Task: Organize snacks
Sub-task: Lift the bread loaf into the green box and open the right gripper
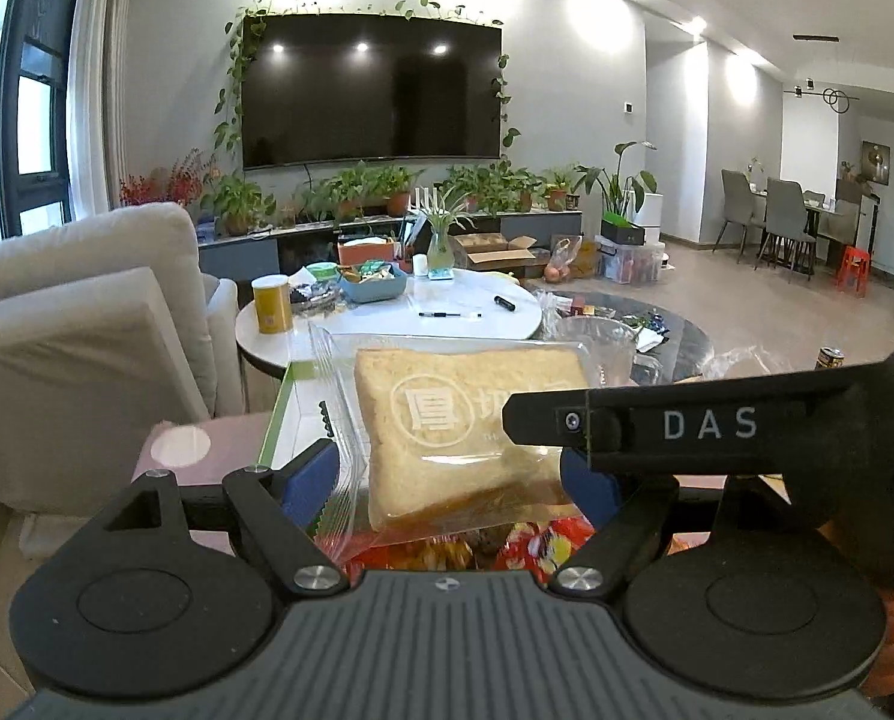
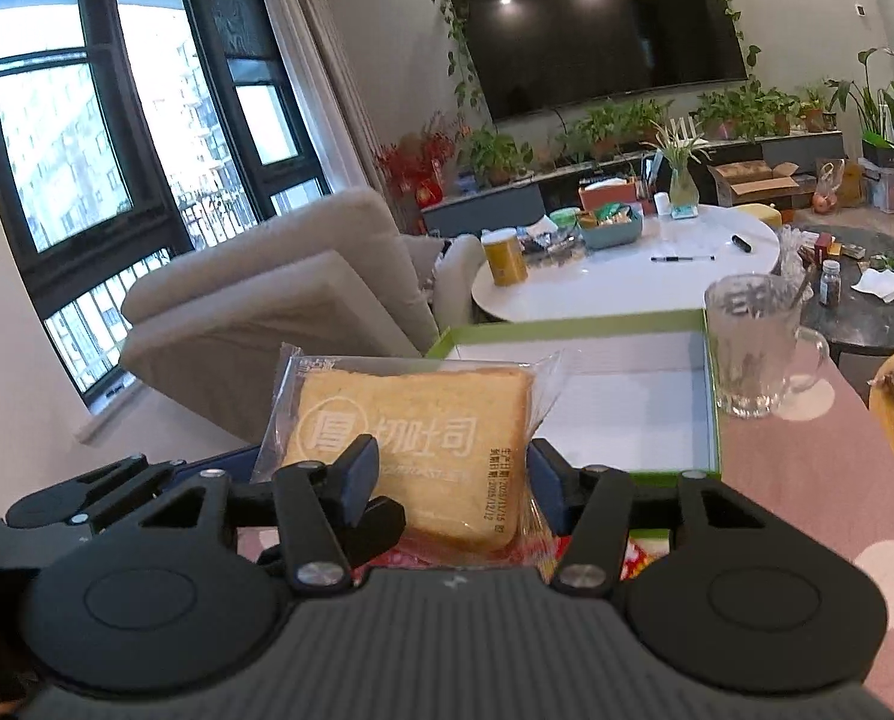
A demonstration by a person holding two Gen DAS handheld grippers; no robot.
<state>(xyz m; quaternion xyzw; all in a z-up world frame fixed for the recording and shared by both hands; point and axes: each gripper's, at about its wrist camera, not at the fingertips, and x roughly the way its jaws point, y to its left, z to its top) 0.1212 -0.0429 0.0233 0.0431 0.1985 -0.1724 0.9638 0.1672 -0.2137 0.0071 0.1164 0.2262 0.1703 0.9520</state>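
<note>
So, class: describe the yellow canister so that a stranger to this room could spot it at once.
Find the round white table below the wall television. At its edge nearest the beige sofa stands the yellow canister, upright. It alone there is a tall cylinder with a pale lid; its neighbours are low trays and loose wrappers.

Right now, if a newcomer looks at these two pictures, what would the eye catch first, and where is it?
First, the thick slice of toast in a clear plastic wrapper with white printing, held up in the foreground between the blue pads of both grippers, the left gripper and the right gripper. Just behind it lies the open shallow box with green edges on the pink dotted tablecloth. On the far wall hangs the large black television framed by trailing vines.
</note>
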